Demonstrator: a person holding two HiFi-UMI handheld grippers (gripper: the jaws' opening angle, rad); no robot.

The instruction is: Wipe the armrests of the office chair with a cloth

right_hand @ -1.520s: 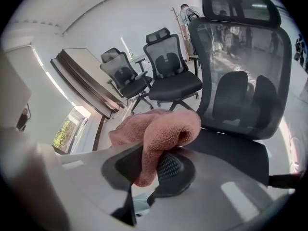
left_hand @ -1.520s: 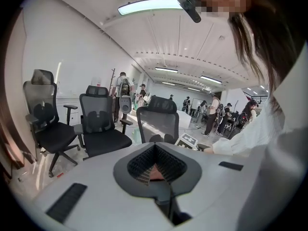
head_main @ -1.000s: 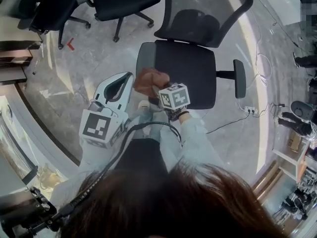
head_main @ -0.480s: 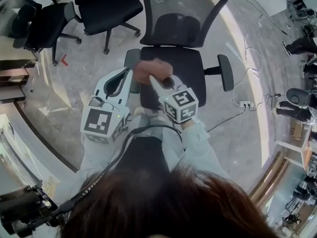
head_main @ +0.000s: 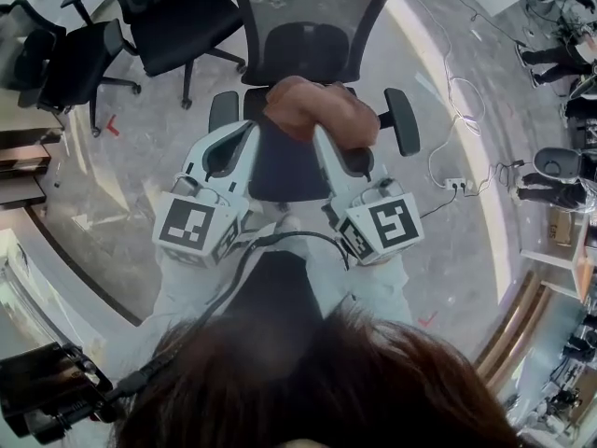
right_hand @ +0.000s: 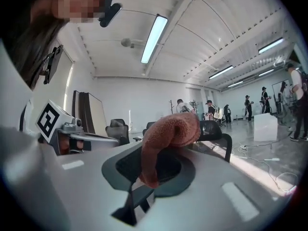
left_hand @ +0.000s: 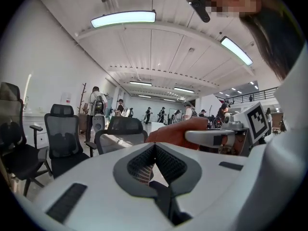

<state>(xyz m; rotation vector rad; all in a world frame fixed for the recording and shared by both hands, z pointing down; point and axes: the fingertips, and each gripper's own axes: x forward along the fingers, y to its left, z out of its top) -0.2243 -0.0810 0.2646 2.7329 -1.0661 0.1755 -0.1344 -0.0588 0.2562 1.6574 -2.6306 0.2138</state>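
rust cloth (head_main: 312, 108) bunched, up over black office chair (head_main: 312, 49); armrests (head_main: 402, 119) dark grey.

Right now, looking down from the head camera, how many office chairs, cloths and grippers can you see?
Office chairs: 3
Cloth: 1
Grippers, left and right: 2
Total: 6

Fuzzy terry cloth (right_hand: 169, 129), mesh-backed chair (head_main: 312, 26)

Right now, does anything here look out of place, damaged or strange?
Nothing looks spilled or damaged. One odd point: the cloth hangs bunched in the right gripper, up in the air between the armrests of the office chair, touching neither.
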